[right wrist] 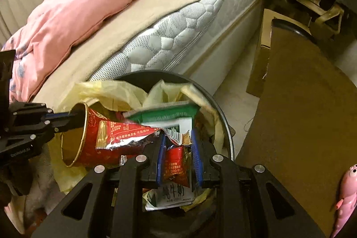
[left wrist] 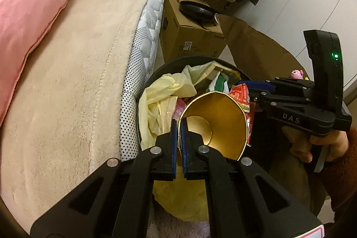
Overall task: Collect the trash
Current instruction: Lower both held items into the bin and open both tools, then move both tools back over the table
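A black bin point(left wrist: 156, 73) with a yellow liner point(left wrist: 156, 99) stands beside the bed and holds several wrappers. My left gripper point(left wrist: 179, 126) is shut on the rim of a red paper cup with a gold inside point(left wrist: 223, 117), which lies tilted over the bin. In the right wrist view the same cup point(right wrist: 89, 137) lies on its side with the left gripper point(right wrist: 75, 117) pinching its rim. My right gripper point(right wrist: 178, 155) is over the bin point(right wrist: 228, 126), shut on a bunch of red and foil wrappers point(right wrist: 176, 162). Below them lie a green and white pack point(right wrist: 169, 115) and a milk carton point(right wrist: 171, 195).
The bed point(left wrist: 78, 81), with a beige blanket and a pink duvet point(right wrist: 67, 21), runs along the bin's left. A cardboard box point(left wrist: 189, 37) stands behind the bin. A brown round table point(right wrist: 301, 115) with a pink pig toy point(right wrist: 348, 193) is on the right. A person's hand point(left wrist: 323, 144) holds the right gripper.
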`<action>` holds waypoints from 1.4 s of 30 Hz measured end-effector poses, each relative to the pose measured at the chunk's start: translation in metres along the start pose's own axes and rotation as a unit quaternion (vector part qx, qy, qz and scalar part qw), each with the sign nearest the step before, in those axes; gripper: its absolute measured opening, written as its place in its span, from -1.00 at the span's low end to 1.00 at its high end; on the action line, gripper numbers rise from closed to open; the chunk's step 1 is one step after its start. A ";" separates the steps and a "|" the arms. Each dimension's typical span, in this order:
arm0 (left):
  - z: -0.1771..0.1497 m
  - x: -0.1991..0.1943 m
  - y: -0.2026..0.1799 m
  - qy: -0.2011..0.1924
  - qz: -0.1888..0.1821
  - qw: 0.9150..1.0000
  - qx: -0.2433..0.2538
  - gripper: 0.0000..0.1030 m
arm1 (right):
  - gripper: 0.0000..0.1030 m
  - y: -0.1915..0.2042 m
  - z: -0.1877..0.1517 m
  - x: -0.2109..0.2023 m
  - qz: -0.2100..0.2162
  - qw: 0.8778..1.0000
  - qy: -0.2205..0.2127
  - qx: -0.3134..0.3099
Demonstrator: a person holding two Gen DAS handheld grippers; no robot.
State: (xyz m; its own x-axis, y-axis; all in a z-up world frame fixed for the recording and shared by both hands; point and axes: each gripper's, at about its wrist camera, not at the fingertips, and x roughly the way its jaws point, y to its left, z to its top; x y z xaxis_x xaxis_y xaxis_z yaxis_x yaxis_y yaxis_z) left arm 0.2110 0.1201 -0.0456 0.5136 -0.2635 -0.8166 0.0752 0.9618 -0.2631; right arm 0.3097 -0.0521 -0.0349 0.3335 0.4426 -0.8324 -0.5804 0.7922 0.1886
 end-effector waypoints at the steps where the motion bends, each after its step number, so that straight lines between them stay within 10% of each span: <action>1: 0.000 -0.001 0.000 0.000 0.000 1.000 -0.002 -0.93 | -0.58 0.001 0.000 -0.001 0.000 1.000 -0.001 -0.004; 13: 0.004 -0.031 0.002 -0.022 -0.014 1.000 -0.014 -0.32 | -0.23 0.010 -0.003 -0.007 -0.017 1.000 0.013 -0.015; 42: -0.005 -0.062 -0.011 -0.063 -0.019 0.998 -0.014 -0.32 | 0.06 0.006 -0.012 -0.085 -0.027 0.999 -0.036 0.022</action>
State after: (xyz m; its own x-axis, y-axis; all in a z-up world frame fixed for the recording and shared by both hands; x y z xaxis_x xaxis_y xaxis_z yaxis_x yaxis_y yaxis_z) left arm 0.1744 0.1250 0.0054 0.6148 -0.2857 -0.7351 0.0734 0.9488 -0.3073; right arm 0.2687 -0.0900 0.0308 0.4170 0.4275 -0.8021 -0.5284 0.8320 0.1688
